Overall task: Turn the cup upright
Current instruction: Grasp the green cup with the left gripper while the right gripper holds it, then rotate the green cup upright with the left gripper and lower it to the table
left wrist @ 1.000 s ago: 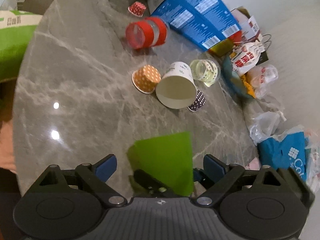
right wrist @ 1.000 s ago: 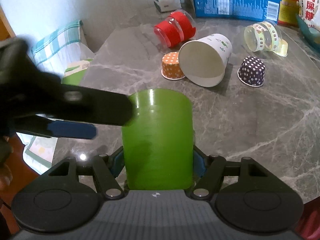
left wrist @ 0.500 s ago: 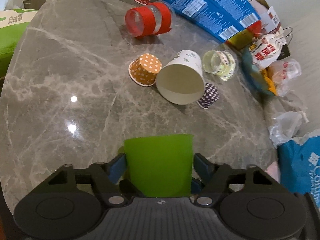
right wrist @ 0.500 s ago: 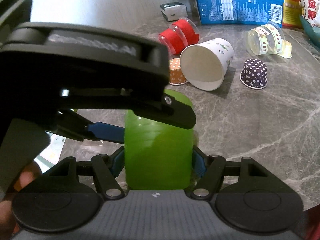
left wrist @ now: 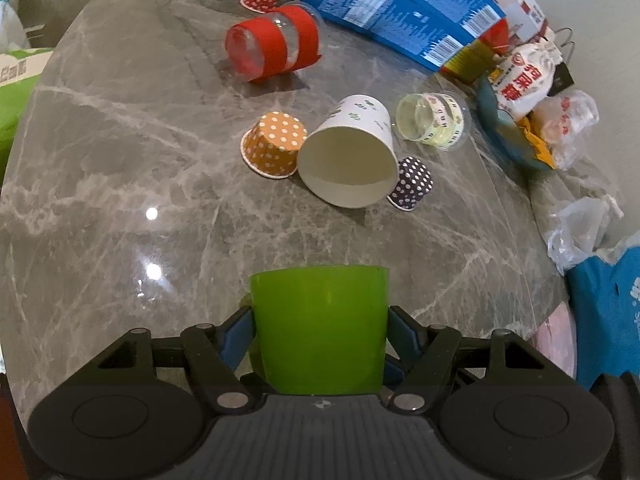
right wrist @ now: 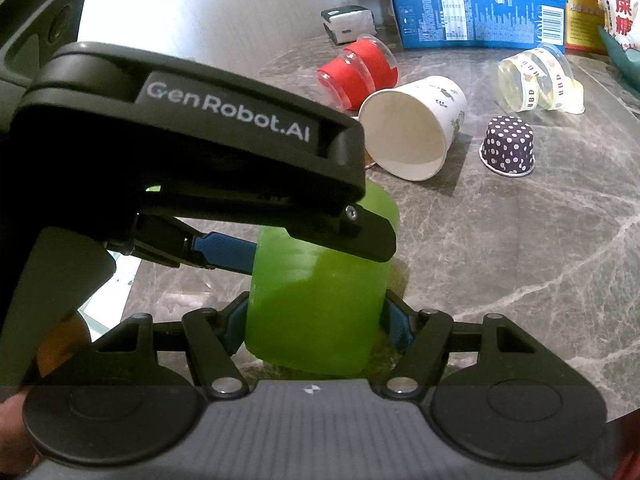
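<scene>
1. You're mid-handover: the green cup (left wrist: 320, 328), low centre of both views, sits clamped between both the left gripper (left wrist: 320, 330) and the right gripper (right wrist: 314, 322) at once.
2. Next, I judge, one gripper must let go so the other can turn it.
3. Count: one green cup; beyond it, one white paper cup (left wrist: 348, 160), two clear cups and three dotted liners, all tipped.

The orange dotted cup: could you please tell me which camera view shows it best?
The left wrist view shows the orange dotted cup best: it lies whole and unobstructed on the marble table, touching the white paper cup. In the right wrist view the left gripper's body hides it almost wholly.
</scene>
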### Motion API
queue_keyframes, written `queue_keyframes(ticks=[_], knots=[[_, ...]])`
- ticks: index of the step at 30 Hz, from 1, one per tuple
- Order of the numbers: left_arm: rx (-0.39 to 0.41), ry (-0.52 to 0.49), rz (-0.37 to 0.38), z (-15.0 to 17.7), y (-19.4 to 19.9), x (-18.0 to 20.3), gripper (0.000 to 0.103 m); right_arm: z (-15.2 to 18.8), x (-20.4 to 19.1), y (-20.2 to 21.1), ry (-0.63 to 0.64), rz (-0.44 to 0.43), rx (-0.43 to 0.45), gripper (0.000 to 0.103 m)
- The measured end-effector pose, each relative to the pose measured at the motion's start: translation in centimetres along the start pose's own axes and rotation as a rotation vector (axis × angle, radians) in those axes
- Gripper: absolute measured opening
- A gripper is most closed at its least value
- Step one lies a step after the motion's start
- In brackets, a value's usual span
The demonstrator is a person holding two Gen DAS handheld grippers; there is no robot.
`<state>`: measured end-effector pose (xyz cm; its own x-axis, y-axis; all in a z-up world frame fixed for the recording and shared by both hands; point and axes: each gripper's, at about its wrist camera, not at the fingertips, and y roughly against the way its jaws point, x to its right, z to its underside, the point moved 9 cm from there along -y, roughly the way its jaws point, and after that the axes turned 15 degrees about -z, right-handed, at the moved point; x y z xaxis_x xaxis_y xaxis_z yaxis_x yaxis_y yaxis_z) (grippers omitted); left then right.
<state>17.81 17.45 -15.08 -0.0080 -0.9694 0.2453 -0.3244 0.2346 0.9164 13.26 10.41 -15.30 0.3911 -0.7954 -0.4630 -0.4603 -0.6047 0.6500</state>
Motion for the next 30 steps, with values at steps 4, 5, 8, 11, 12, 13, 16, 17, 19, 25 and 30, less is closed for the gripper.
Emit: queue_keyframes(ticks=[4, 5, 8, 11, 12, 13, 16, 17, 19, 25, 30], knots=[[0.025, -0.016, 0.036, 0.1, 0.1, -0.1, 0.074, -0.1, 0.0, 0.1, -0.014, -0.011, -0.003, 0.075], [0.038, -0.021, 0.042, 0.1, 0.2, -0.1, 0.074, 0.0, 0.0, 0.2, -0.018, -0.014, -0.003, 0.077], [0.075, -0.040, 0.071, 0.0, 0.7, -0.1, 0.074, 0.2, -0.3, 0.4, -0.014, -0.008, -0.007, 0.086], [0.118, -0.062, 0.099, -0.1, 1.4, 0.0, 0.074, 0.3, -0.5, 0.6, -0.015, -0.001, -0.009, 0.088], [0.131, -0.067, 0.104, -0.1, 1.6, 0.0, 0.074, 0.3, -0.6, 0.6, -0.017, -0.001, -0.008, 0.088], [0.151, -0.075, 0.112, -0.2, 1.8, 0.0, 0.074, 0.3, -0.6, 0.8, -0.018, 0.003, -0.005, 0.088], [0.192, -0.089, 0.129, -0.4, 2.4, -0.2, 0.074, 0.3, -0.7, 1.3, -0.024, -0.004, 0.009, 0.091], [0.203, -0.092, 0.138, -0.4, 2.5, -0.3, 0.074, 0.3, -0.8, 1.5, -0.027, -0.004, 0.014, 0.091], [0.226, -0.099, 0.152, -0.5, 2.8, -0.4, 0.074, 0.5, -0.8, 1.9, -0.026, 0.003, 0.018, 0.091], [0.314, -0.103, 0.185, -1.0, 4.0, -1.6, 0.073, 1.1, -0.7, 4.4, 0.000, 0.010, 0.018, 0.091], [0.500, -0.131, 0.135, -0.9, 6.3, -2.2, 0.073, 1.0, 0.3, 8.9, -0.043, 0.026, 0.152, 0.097]])
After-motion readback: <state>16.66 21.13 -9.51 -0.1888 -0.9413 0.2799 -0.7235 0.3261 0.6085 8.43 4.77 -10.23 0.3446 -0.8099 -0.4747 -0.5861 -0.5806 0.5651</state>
